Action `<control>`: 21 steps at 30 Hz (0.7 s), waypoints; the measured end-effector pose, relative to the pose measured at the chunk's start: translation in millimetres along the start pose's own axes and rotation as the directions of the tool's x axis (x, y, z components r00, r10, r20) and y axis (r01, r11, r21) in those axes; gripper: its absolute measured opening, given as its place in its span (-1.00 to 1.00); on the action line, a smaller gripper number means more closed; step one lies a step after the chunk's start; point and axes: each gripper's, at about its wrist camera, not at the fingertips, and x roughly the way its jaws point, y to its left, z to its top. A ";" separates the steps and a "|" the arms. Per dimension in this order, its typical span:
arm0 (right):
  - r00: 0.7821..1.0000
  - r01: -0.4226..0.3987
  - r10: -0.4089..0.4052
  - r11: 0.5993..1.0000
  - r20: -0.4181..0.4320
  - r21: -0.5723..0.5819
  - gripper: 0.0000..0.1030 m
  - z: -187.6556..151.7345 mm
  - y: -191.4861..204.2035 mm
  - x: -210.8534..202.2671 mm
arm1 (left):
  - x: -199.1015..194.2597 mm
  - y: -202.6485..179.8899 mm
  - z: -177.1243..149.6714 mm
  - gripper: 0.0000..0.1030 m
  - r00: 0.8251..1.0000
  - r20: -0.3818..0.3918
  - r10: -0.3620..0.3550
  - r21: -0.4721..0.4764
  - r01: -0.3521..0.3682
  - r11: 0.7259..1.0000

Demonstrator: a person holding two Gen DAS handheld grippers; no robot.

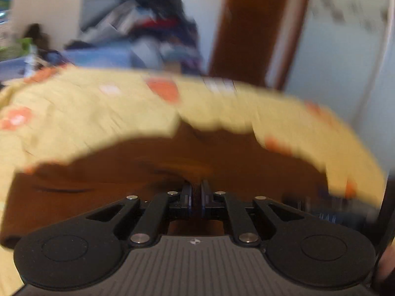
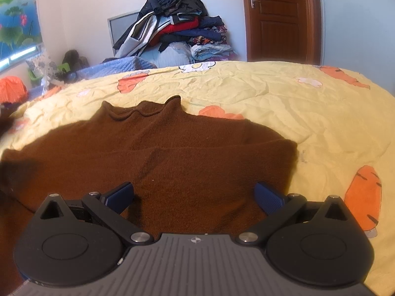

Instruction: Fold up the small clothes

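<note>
Brown sweater (image 2: 172,153) spread flat on the yellow sheet (image 2: 284,98), collar away from the grippers.

At the left, the left gripper (image 1: 196,192) shows its fingers pressed almost together over the sweater (image 1: 148,172); that view is blurred, and I cannot tell whether any cloth is caught between them. The sweater lies with its collar (image 2: 143,109) toward the far clothes pile (image 2: 172,24) and its hem nearest, so it runs near to far, with a crease crossing it from side to side. To the right, the right gripper (image 2: 193,197) hangs above the hem, fingers spread wide, nothing between them. A door (image 2: 276,17) stands at the far right.
</note>
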 end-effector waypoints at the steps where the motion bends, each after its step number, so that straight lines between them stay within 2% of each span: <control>1: 1.000 -0.008 0.008 1.000 0.005 0.013 1.00 0.1 -2.6 -0.8 | 6.3 -8.2 -8.2 -0.80 0.998 -0.041 0.039 0.017 -0.038 0.999; 2: 1.000 -0.017 0.017 1.000 0.009 0.026 1.00 0.2 -4.8 -1.6 | 6.4 -10.4 -16.1 -0.80 0.997 -0.047 0.060 0.019 -0.059 0.998; 5: 0.999 -0.035 0.034 0.998 0.019 0.051 1.00 0.0 -8.2 -2.6 | -16.3 6.7 -40.8 -0.74 1.000 0.007 0.026 -0.036 -0.025 0.999; 6: 0.999 -0.035 0.035 0.998 0.019 0.052 1.00 0.0 -7.9 -2.4 | -24.1 11.8 -47.5 -0.62 1.000 0.019 0.014 -0.049 -0.013 0.999; 8: 0.999 -0.030 0.029 0.998 0.017 0.046 1.00 0.1 -7.9 -2.2 | -37.2 21.1 -59.9 -0.24 0.998 0.055 0.024 -0.057 -0.020 0.998; 10: 1.000 -0.021 0.020 0.999 0.013 0.036 1.00 -0.4 -6.0 -2.3 | -46.3 29.9 -75.7 0.66 0.993 0.106 0.057 -0.081 -0.048 0.996; 12: 1.000 -0.002 0.002 1.000 0.007 0.015 1.00 0.0 -1.5 -2.6 | -52.6 37.3 -88.7 0.72 0.985 0.154 0.083 -0.101 -0.068 0.993; 14: 1.000 0.028 -0.028 0.999 -0.012 0.040 1.00 5.8 4.8 -7.7 | -52.2 38.5 -101.8 0.72 0.983 0.155 0.096 -0.096 -0.082 0.992; 15: 1.000 -0.007 0.009 0.994 -0.016 0.107 1.00 10.1 6.8 -13.8 | -49.3 39.1 -109.3 0.71 0.983 0.146 0.110 -0.098 -0.096 0.991; 16: 0.995 -0.097 0.102 0.973 -0.013 0.208 1.00 14.4 8.2 -20.1 | -50.2 41.2 -109.1 0.71 0.987 0.124 0.103 -0.113 -0.090 0.990; 17: 0.977 -0.197 0.212 0.932 -0.015 0.306 1.00 17.9 9.7 -21.9 | -53.1 42.5 -108.2 0.72 0.985 0.144 0.092 -0.117 -0.076 0.990; 18: 0.946 -0.286 0.324 0.875 -0.033 0.391 1.00 21.3 14.7 -19.0 | -54.3 41.8 -109.1 0.72 0.981 0.164 0.100 -0.118 -0.081 0.990; 20: 0.880 -0.365 0.466 0.788 -0.093 0.495 0.90 26.5 31.9 -4.6 | -51.8 37.9 -109.0 0.72 0.983 0.154 0.104 -0.091 -0.091 0.992; 21: 0.855 -0.372 0.502 0.766 -0.127 0.524 0.80 28.3 40.2 4.3 | -51.1 36.6 -109.5 0.72 0.985 0.144 0.097 -0.077 -0.087 0.993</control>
